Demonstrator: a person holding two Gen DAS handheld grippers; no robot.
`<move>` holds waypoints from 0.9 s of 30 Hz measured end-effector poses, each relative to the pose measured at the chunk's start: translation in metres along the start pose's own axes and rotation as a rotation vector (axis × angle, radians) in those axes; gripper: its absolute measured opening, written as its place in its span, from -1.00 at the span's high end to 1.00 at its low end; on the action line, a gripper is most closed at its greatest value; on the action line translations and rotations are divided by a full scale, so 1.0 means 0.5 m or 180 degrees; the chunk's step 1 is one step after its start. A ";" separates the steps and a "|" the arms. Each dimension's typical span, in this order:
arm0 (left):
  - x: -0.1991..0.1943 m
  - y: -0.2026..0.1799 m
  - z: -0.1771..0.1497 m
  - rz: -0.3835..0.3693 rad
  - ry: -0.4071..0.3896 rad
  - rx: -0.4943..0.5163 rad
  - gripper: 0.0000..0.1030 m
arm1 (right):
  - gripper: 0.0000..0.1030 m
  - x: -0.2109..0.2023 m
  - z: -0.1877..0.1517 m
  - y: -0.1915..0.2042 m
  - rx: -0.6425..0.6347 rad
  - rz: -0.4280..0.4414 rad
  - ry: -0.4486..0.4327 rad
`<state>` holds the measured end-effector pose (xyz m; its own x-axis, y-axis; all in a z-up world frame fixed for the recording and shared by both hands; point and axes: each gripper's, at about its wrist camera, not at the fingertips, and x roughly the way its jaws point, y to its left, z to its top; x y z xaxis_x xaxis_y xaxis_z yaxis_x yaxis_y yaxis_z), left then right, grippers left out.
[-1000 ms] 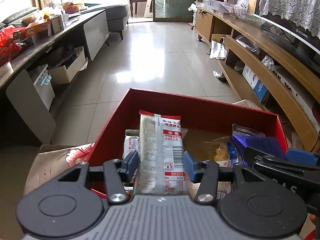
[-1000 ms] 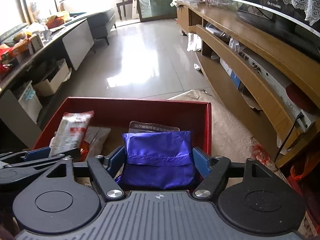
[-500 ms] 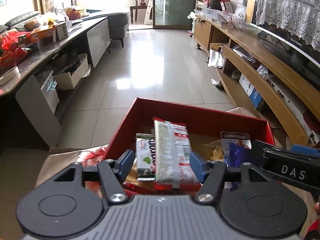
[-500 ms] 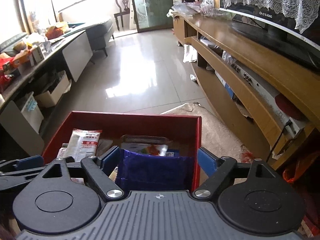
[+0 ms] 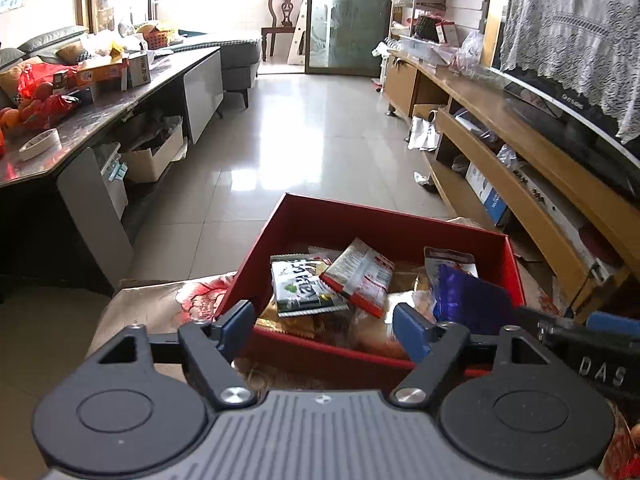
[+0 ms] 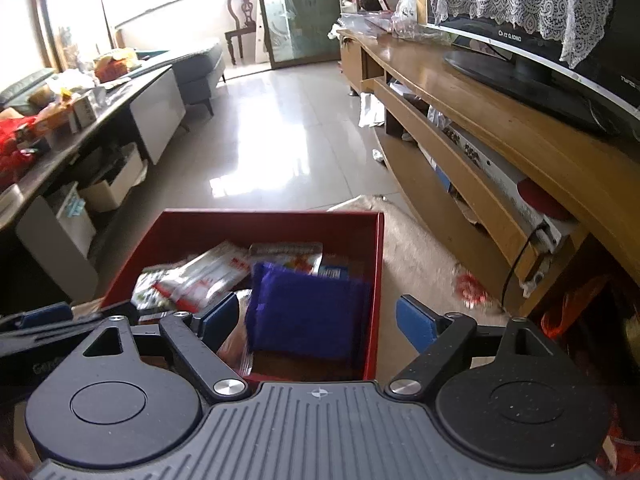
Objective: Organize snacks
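Observation:
A red box (image 5: 372,220) (image 6: 372,264) holds several snack packs. In the left wrist view a white-and-red packet (image 5: 358,276) lies tilted on a green-and-white packet (image 5: 304,290). A blue-purple pack (image 5: 466,300) (image 6: 308,312) lies at the box's right side, blurred. My left gripper (image 5: 324,330) is open and empty above the box's near edge. My right gripper (image 6: 316,320) is open and empty above the near right corner. The white-and-red packet also shows in the right wrist view (image 6: 204,276).
The box stands on a cloth-covered surface (image 5: 152,304). A long wooden TV cabinet (image 6: 500,152) with a television (image 6: 560,60) runs along the right. A dark counter (image 5: 80,120) loaded with goods runs along the left. Tiled floor (image 5: 304,152) lies beyond.
Both grippers have opened and pulled back. The white-and-red packet dropped from the left gripper into the box; the blue-purple pack dropped from the right gripper into the box.

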<state>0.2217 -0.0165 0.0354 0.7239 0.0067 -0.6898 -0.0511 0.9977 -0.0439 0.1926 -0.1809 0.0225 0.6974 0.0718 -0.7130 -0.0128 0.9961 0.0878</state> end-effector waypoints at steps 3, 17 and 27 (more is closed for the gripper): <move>-0.024 0.000 -0.017 0.0001 -0.0043 0.0025 -0.63 | -0.76 -0.025 -0.022 -0.004 -0.0012 -0.0052 -0.0001; -0.091 0.004 -0.128 -0.0016 0.0085 0.0066 -0.70 | -0.80 -0.097 -0.121 -0.017 0.0049 -0.0212 0.0031; -0.136 -0.001 -0.190 -0.0054 0.0059 0.0219 -0.93 | -0.80 -0.130 -0.180 -0.013 -0.0039 -0.0306 0.0081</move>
<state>0.1071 -0.0237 0.0137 0.7114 -0.0108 -0.7027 0.0090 0.9999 -0.0063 0.0829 -0.1873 0.0056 0.6774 -0.0229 -0.7353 0.0445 0.9990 0.0099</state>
